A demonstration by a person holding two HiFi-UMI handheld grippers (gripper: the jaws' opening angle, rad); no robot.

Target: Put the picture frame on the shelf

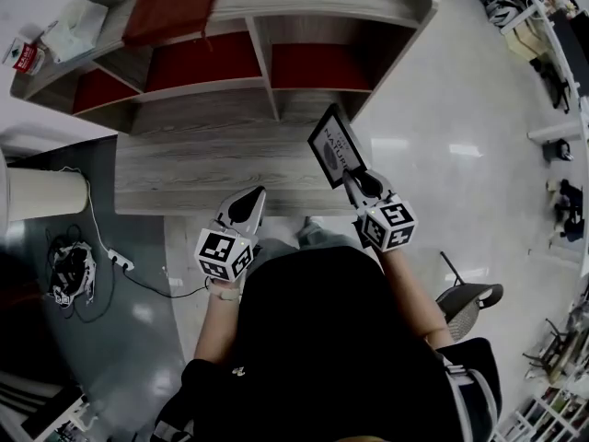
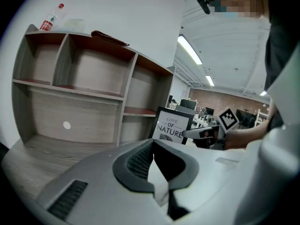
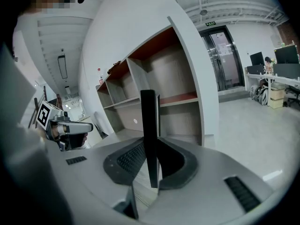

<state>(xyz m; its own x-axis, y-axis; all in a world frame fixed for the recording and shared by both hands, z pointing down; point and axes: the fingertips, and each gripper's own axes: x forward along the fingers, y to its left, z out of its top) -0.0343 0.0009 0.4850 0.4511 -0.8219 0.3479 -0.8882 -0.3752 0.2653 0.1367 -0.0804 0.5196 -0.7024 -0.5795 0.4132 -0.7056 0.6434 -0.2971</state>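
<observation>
A black picture frame (image 1: pixel 337 145) with a white print reading "LOVE OF NATURE" sits just right of centre in the head view. It is tilted and held in the air by its lower edge. The right tongs (image 1: pixel 352 180) are clamped on that edge. In the right gripper view the frame (image 3: pixel 148 125) stands edge-on, pinched between the two jaws. It hangs over the right end of a low wooden surface (image 1: pixel 202 168), in front of the wooden shelf (image 1: pixel 207 113), whose red-backed compartments fill the upper middle of the head view. Left of centre, well apart from the frame, the left tongs (image 1: pixel 250 203) point at the same surface, pressed together with nothing in them. A red-capped bottle (image 1: pixel 25 56) is on the shelf top at upper left.
</observation>
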